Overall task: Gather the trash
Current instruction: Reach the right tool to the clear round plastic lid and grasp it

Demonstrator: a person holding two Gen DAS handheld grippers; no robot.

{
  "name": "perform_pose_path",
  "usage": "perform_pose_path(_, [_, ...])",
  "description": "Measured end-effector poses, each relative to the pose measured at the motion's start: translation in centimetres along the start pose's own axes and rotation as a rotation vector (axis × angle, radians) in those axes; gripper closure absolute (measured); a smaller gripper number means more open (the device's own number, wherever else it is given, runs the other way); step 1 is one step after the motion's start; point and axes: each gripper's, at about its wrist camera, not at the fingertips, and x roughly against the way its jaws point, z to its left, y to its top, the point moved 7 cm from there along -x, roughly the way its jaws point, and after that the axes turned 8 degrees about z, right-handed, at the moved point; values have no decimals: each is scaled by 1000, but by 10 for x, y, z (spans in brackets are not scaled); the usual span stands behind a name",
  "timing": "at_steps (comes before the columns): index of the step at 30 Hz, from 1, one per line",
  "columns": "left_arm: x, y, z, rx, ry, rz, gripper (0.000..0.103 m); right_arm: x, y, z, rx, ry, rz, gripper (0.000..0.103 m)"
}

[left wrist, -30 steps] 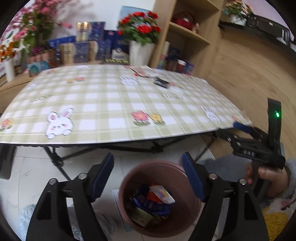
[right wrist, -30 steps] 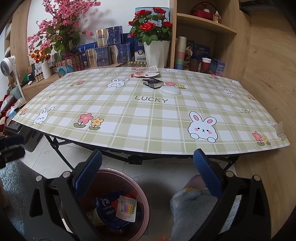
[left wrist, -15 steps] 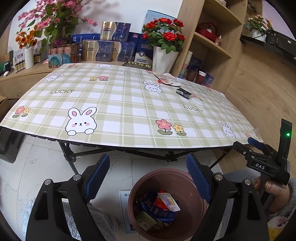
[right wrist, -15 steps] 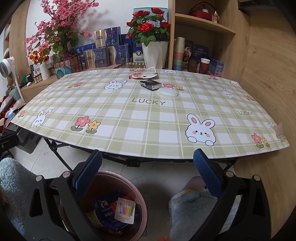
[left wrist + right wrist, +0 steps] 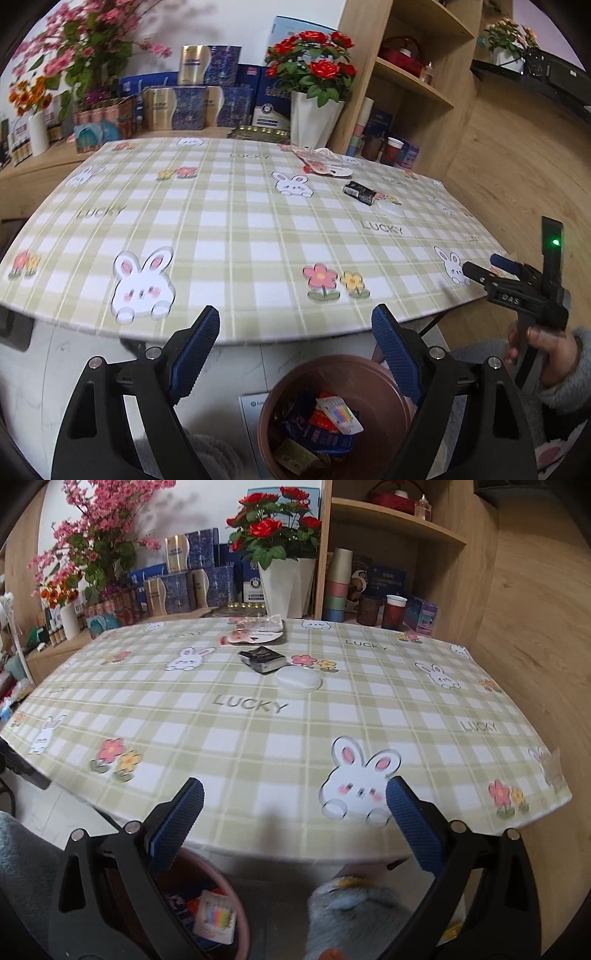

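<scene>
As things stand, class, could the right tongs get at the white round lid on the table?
Probably yes. The right tongs are open and empty at the near table edge, and the checked cloth between them and the white round lid is bare; the black packet lies just behind it.

The left gripper point(image 5: 295, 345) is hanging level with its blue-padded jaws spread wide and gripping nothing, while the right gripper point(image 5: 295, 821) is doing likewise, jaws parted and bare, its handle clasped from below by the right hand point(image 5: 541, 352) in a fuzzy grey sleeve.
</scene>
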Motion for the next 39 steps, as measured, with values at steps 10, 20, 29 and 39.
perform_pose_path(10, [-50,71,-8,-28,-44,5,21,-77,85,-4,135,47,63,6])
perform_pose_path(20, [-120,128,-24,-31,-92,56,21,-152,119,10,311,122,165,6])
perform_pose_path(29, [-165,147,-41,-75,-80,86,21,-175,121,1,240,222,219,32])
perform_pose_path(39, [-199,151,-75,-120,-115,133,21,-174,122,1,242,244,182,37])
